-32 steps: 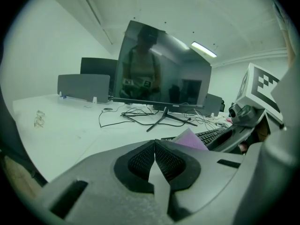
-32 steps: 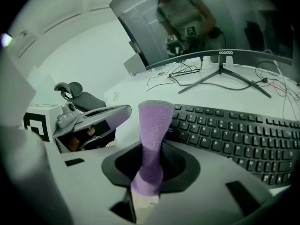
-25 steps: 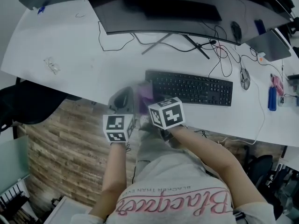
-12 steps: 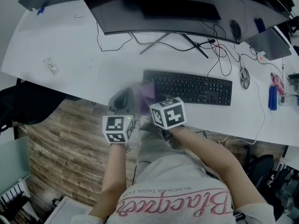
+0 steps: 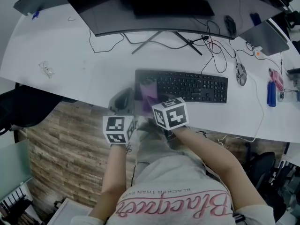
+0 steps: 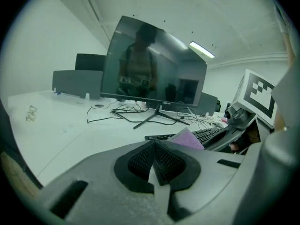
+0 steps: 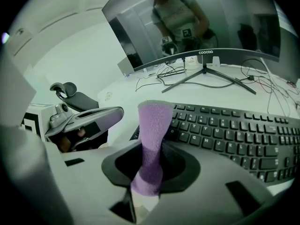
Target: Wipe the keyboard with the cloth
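A black keyboard [image 5: 192, 86] lies on the white desk [image 5: 70, 46] in front of the monitor. My right gripper [image 5: 151, 102] is shut on a purple cloth [image 5: 149, 91], which stands up from the jaws over the keyboard's left end. In the right gripper view the cloth [image 7: 153, 134] rises between the pads, with the keyboard [image 7: 234, 135] just beyond it. My left gripper [image 5: 123, 99] sits beside it at the desk's front edge. In the left gripper view its jaws [image 6: 154, 159] are shut with nothing between them, and the cloth [image 6: 188, 138] shows to the right.
A wide curved monitor [image 5: 154, 8] on a splayed stand spans the back. Cables [image 5: 220, 50] trail to a mouse [image 5: 240, 73] right of the keyboard. A blue item [image 5: 270, 93] lies at the far right, a crumpled wrapper [image 5: 46, 69] at the left. A dark chair [image 5: 28, 108] stands below the desk's left edge.
The cloth in my right gripper now overlaps the keyboard's left end; a second ago it was beside it. The head view has shifted a little. Both grippers stay shut.
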`<state>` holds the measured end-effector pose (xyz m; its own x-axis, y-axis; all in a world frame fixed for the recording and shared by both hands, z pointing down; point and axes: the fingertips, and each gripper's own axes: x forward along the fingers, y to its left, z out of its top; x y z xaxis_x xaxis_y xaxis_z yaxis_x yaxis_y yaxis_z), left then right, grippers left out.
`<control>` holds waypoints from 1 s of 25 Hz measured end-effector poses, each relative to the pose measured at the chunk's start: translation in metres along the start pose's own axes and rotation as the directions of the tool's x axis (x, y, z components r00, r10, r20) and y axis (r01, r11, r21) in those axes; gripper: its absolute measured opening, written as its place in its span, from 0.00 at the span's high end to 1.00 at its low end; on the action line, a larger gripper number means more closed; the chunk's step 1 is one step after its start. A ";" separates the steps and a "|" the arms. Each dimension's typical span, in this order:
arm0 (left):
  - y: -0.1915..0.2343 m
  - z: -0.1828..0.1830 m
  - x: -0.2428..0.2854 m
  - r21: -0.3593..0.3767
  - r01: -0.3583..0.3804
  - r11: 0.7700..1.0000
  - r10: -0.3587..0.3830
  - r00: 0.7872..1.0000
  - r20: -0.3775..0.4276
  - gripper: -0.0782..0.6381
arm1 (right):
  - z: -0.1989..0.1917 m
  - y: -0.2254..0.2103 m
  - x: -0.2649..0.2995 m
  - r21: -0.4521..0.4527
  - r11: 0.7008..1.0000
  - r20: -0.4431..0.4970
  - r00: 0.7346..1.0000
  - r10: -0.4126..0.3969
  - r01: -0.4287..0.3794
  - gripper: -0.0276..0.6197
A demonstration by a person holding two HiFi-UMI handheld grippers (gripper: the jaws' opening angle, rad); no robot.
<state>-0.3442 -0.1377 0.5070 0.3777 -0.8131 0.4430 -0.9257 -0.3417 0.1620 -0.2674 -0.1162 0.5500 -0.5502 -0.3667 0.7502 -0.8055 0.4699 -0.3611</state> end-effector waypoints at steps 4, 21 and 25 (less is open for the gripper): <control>-0.010 0.000 0.003 -0.004 0.009 1.000 -0.009 1.000 -0.006 0.88 | -0.003 -0.010 -0.007 0.007 1.000 -0.004 1.000 -0.002 0.002 0.83; -0.075 -0.007 0.020 0.027 0.048 0.998 -0.047 0.998 -0.048 0.88 | -0.019 -0.058 -0.039 0.060 0.998 0.017 1.000 0.007 -0.008 0.83; -0.089 -0.008 0.023 0.039 0.058 0.998 -0.055 0.997 -0.058 0.88 | -0.021 -0.070 -0.046 0.074 0.997 0.020 1.000 0.007 -0.008 0.83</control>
<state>-0.2529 -0.1224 0.5101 0.4266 -0.7641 0.4839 -0.9009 -0.4061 0.1530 -0.1807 -0.1150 0.5525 -0.5602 -0.3797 0.7362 -0.8148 0.4127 -0.4072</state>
